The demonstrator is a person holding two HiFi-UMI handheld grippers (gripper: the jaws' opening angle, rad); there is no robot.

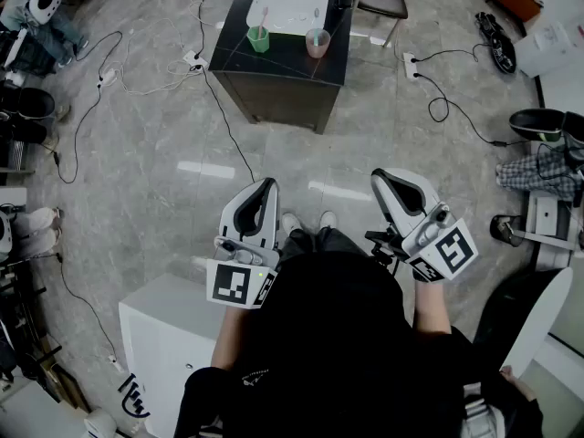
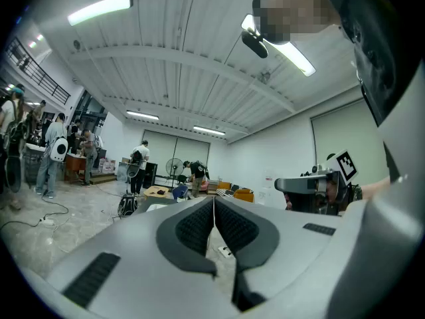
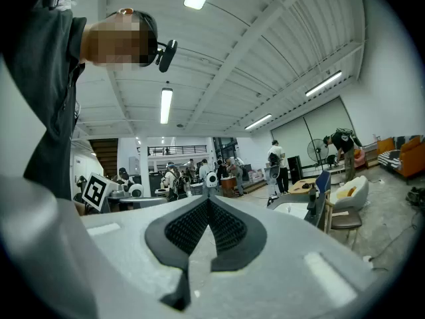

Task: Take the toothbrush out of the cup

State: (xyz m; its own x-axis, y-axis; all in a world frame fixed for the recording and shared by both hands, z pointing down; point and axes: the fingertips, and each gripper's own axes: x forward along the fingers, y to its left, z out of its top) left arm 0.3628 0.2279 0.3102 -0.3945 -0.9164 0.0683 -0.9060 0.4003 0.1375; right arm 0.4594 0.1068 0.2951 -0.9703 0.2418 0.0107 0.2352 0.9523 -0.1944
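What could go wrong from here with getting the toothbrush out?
Two cups stand on the table: a green cup with a toothbrush and a pink cup that seems to hold one too, so the wrong one might get picked. A cable crosses the floor on the way there: easy to trip over.

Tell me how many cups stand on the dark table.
2. On the table, the green cup is at the left, the pink cup at the right. Nothing seems hidden.
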